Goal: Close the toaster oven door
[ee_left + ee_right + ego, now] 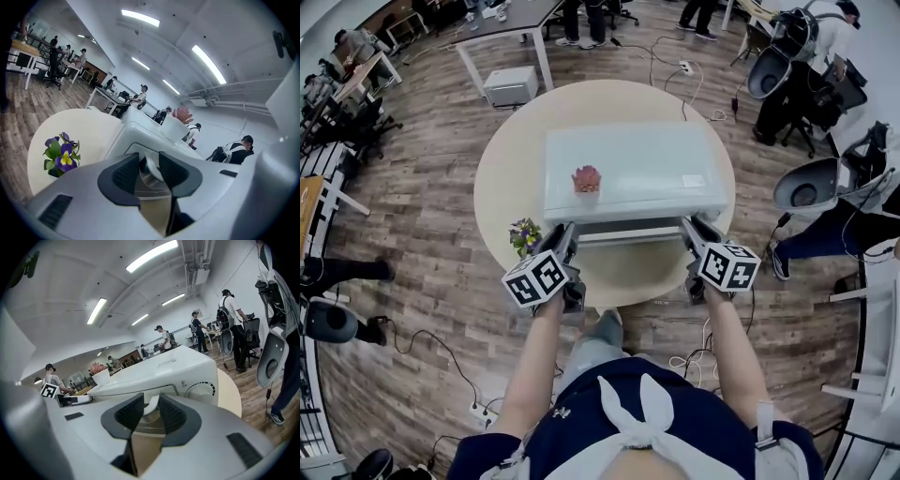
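Head view: we see toaster oven (637, 169) mid-table (511, 159), door (628, 226) seemingly ajar (hard to judge).
Left gripper view: left gripper (149, 169) jaws half-closed, pinching door handle (151, 165).
Right gripper view: right gripper (150, 412) pinches door handle likewise.
Final push remains.

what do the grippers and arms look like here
The left gripper and right gripper both have pale grey bodies and dark ribbed pads. Each carries a white cube with black square markers. No sleeves reach the forearms; the person wears a dark navy top with a white tied bow.
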### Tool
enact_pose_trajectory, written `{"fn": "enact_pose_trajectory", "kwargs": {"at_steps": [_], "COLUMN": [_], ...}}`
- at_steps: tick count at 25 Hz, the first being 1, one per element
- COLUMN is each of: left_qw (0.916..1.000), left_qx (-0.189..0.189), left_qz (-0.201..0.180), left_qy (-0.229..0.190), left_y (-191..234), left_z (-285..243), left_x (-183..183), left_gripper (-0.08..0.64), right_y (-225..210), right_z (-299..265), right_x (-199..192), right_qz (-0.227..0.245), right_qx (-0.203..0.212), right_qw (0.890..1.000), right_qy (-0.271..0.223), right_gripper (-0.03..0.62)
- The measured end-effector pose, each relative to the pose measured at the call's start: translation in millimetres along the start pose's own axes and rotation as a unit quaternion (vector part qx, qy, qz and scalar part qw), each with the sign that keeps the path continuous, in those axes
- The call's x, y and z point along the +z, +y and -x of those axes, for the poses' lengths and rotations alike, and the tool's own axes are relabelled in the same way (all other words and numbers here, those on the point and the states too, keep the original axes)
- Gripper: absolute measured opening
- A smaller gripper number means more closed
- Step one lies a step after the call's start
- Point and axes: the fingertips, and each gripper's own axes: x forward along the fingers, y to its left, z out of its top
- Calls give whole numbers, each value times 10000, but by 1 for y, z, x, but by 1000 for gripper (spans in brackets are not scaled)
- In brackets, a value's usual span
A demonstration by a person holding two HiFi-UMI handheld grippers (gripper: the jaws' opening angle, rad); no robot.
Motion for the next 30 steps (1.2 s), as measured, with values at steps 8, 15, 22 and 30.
{"fn": "enact_pose_trajectory", "kwargs": {"at_steps": [8,15,22,30], "left_qw": [9997,9959,9907,9852], "left_qx": [-43,131,236,246], "left_qz": [-224,-748,-1170,-1556], "left_qy": [-126,-489,-646,-673], "left_y": [-3,-11,-25,-49], "left_z": [4,27,50,80], "left_x": [4,23,23,7], "left_gripper": [133,132,132,121], "right_y": [4,22,56,94], "right_z": [3,20,30,47], "right_x": [0,3,-1,-16], "right_qz": [381,744,1204,1449], "right_qx": [-216,-248,-44,219], "right_qw": [9989,9964,9914,9872], "right_qy": [-157,-325,-511,-630], "right_gripper": [106,124,113,49]}}
